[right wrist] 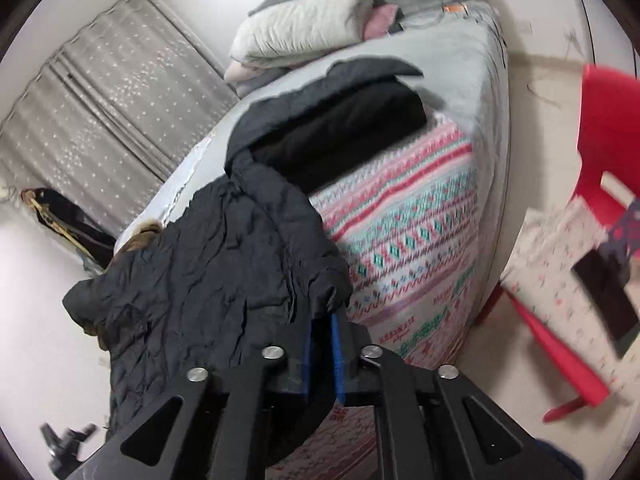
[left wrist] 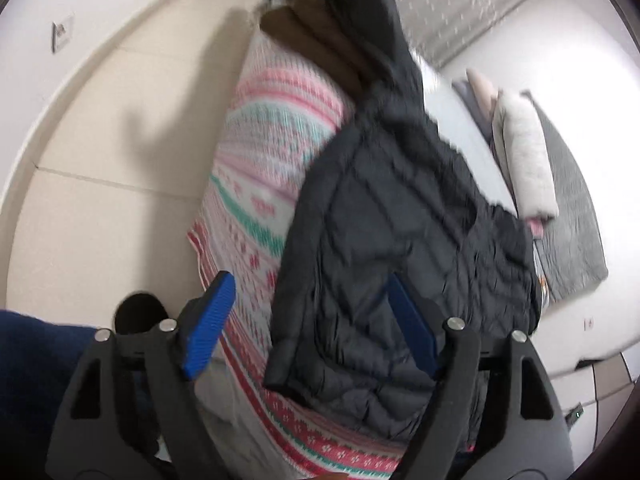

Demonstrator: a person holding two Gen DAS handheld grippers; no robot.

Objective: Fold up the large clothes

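Observation:
A dark quilted puffer jacket [left wrist: 400, 208] with a brown fur-trimmed hood [left wrist: 316, 40] lies along the bed over a pink, teal and white patterned blanket [left wrist: 260, 152]. My left gripper [left wrist: 312, 312] is open; its blue fingers [left wrist: 208, 320] straddle the jacket's near edge without gripping it. In the right wrist view the jacket [right wrist: 208, 264] hangs over the bed edge, and my right gripper [right wrist: 322, 320] is shut on the end of its sleeve [right wrist: 328, 284]. The patterned blanket [right wrist: 412, 232] lies to the right.
Folded light clothes [right wrist: 304, 24] are stacked on the grey bed [right wrist: 460, 56] at the far end. A red plastic chair [right wrist: 600, 152] with a patterned cloth stands right of the bed. Curtains [right wrist: 100, 112] hang at the left. Beige tile floor [left wrist: 100, 184] lies beside the bed.

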